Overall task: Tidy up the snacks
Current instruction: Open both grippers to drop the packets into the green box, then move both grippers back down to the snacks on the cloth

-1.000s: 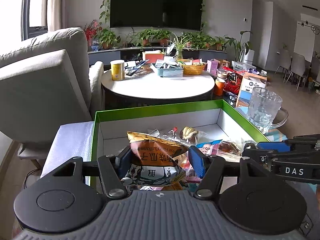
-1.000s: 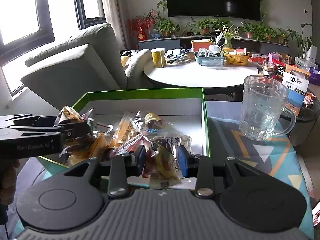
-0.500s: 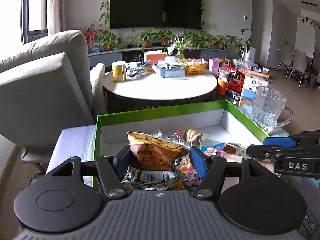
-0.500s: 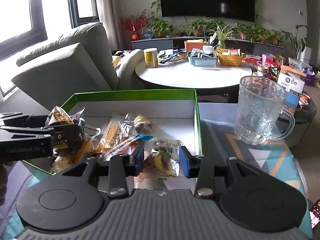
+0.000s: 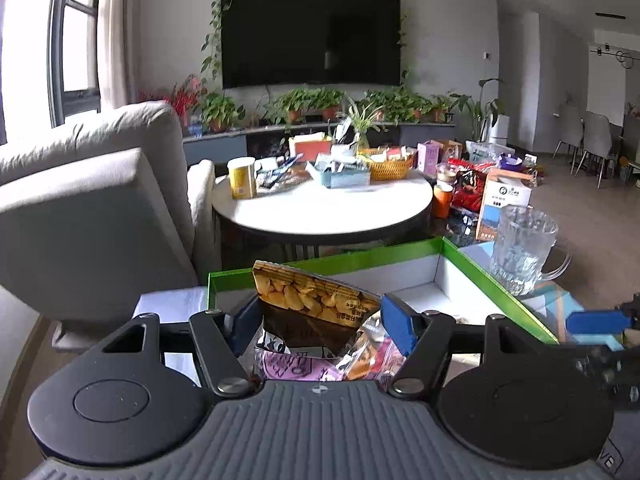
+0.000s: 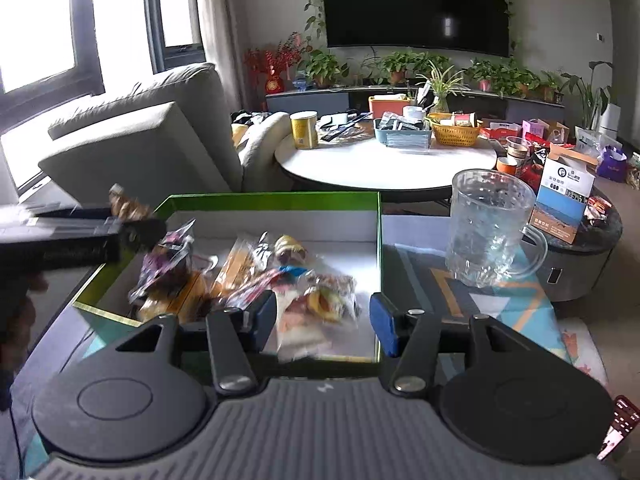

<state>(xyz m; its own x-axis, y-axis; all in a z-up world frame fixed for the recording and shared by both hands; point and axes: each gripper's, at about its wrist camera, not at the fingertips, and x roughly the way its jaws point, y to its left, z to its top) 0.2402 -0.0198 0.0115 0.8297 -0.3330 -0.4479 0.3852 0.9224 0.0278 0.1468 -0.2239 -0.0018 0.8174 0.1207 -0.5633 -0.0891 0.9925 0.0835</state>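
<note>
My left gripper (image 5: pixel 320 322) has its jaws pinching a crinkly foil sunflower seed packet (image 5: pixel 316 308), brown with a yellow printed top, held up above the green-rimmed cardboard box (image 5: pixel 496 280). From the right wrist view that same packet pokes out past the left gripper (image 6: pixel 132 232) over the box's left edge, and a purple wrapper (image 6: pixel 168 256) dangles under it. A second ago the packet sat lower, down among the other snacks; now I have it lifted and the view looks further out over the round white desk (image 5: pixel 320 212).

My right gripper (image 6: pixel 322 318) has its jaws spread wide, well wider than half a second ago, with nothing between them; a clear plastic snack bag (image 6: pixel 316 304) lies just ahead, blurred. The remaining glossy packets (image 6: pixel 256 272) stay heaped on the box's white floor. The ribbed glass mug (image 6: pixel 486 228) stands upright on the patterned cloth (image 6: pixel 516 304) right of the box
</note>
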